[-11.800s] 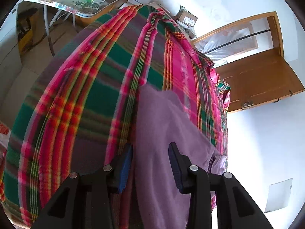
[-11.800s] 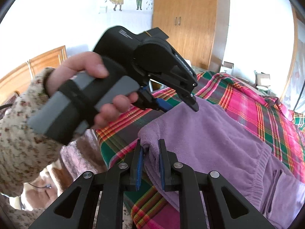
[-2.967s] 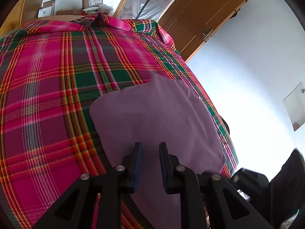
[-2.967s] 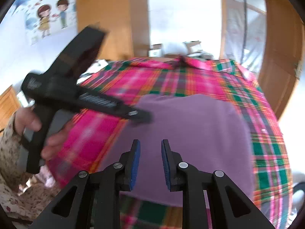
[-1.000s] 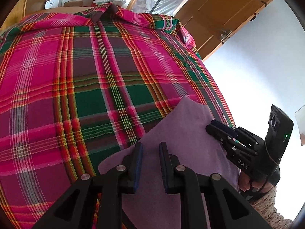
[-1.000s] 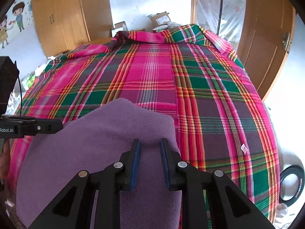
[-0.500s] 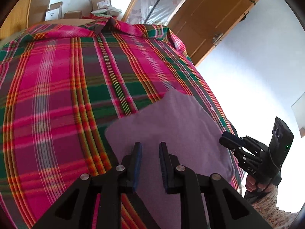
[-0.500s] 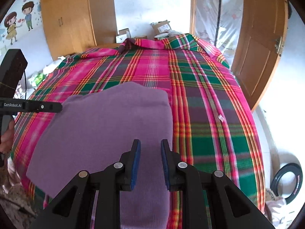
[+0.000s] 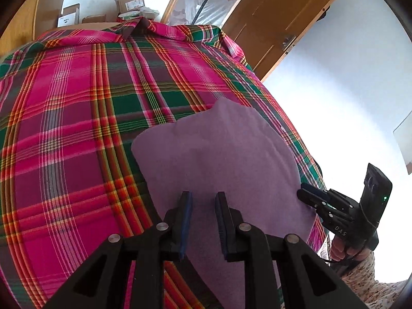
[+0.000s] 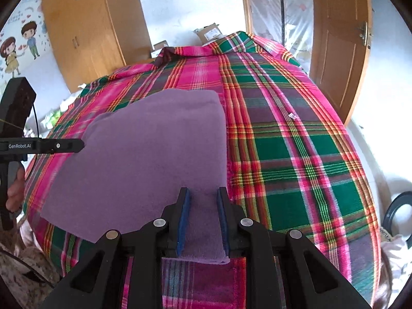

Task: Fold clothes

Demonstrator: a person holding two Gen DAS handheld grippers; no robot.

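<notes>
Left wrist view: purple garment (image 9: 221, 159) lies folded flat at frame centre on the bed (image 9: 72, 118), which carries a woven plaid cover in pink, green and red. Fabric looks like soft, matte fleece; outline roughly rectangular with one raised bump on its far edge. Left gripper (image 9: 203, 219) sits at bottom centre, black frame with blue pads; jaws parted by a narrow gap with only flat cloth showing behind it, nothing pinched, so released. Whether the tips touch the cloth: can't tell. Right gripper (image 9: 307, 197) shows at the right edge beside the garment's right side, held in a hand (image 9: 340, 249) with a floral sleeve; its jaw gap is not readable from here.

Right wrist view: same garment (image 10: 144, 159) fills centre-left, far corner square, right edge straight, near edge a doubled layer. Right gripper (image 10: 202, 219) at bottom centre, jaws parted by a similar narrow gap over the near right part of the cloth, gripping nothing. Left gripper (image 10: 77, 145) comes in from the left edge, tip at the garment's left side. Wooden wardrobe (image 10: 87, 31) upper left, wooden door (image 10: 340, 46) upper right.

Versus 0.5 s ago: both cameras sit slightly further back, garment shape and position unchanged, jaw gaps unchanged.
</notes>
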